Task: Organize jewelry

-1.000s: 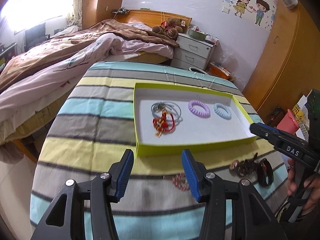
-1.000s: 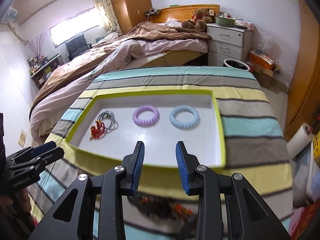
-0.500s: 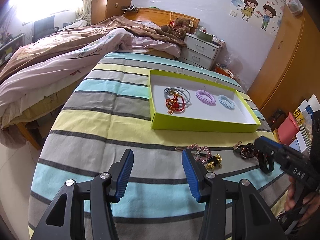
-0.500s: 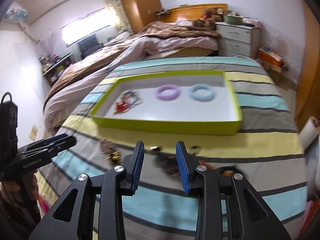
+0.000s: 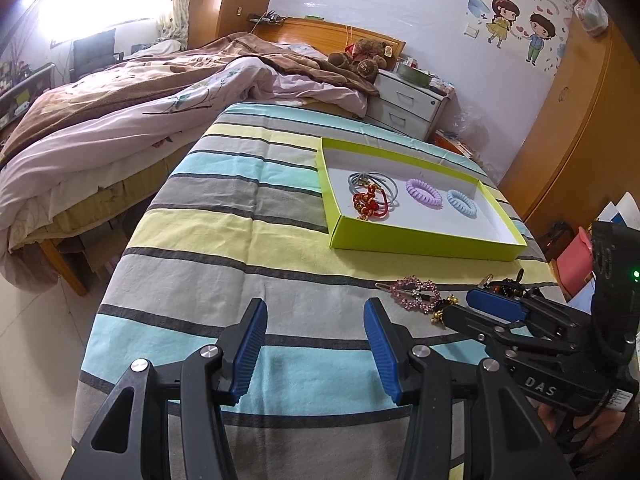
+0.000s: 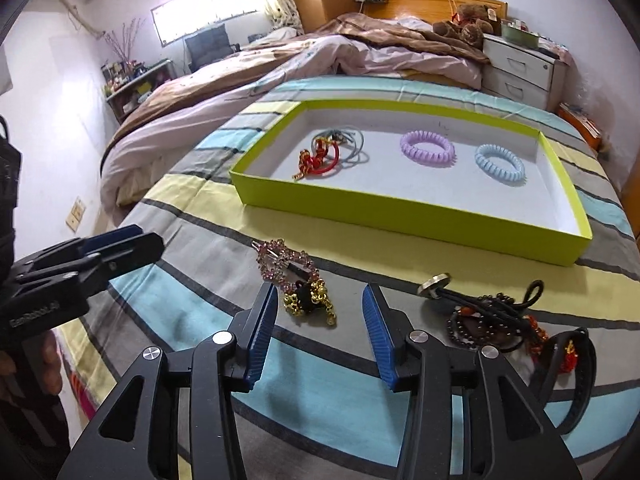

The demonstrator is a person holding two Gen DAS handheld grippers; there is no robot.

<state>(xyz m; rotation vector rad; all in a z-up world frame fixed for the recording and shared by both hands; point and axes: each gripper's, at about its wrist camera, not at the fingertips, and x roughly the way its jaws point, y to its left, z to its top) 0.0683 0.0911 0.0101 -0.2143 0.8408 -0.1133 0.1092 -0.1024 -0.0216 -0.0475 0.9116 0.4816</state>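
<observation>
A lime-green tray [image 6: 400, 216] with a white floor sits on the striped cloth. It holds a red-and-gold bracelet [image 6: 318, 158] on grey hair ties, a purple spiral tie [image 6: 427, 147] and a blue spiral tie [image 6: 500, 164]. In front of it lie a pink rhinestone clip [image 6: 280, 264], a gold-bell piece [image 6: 310, 300], dark beaded bands [image 6: 488, 320] and a black band [image 6: 568, 372]. My right gripper [image 6: 319, 304] hovers low with its jaws opening on either side of the gold-bell piece, pads clear of it. My left gripper [image 5: 314, 320] is open over bare cloth, left of the clip [image 5: 416, 292].
The striped cloth [image 5: 240, 240] covers a table whose near and left edges drop to the floor. A bed [image 5: 120, 120] with a rumpled quilt lies to the left, a white nightstand [image 5: 404, 108] behind, and a wooden wardrobe [image 5: 568, 140] to the right.
Both grippers have drawn back from the tray toward the near edge, bringing the loose jewelry into view. The right gripper has sunk over the gold-bell piece and its jaws have widened.
</observation>
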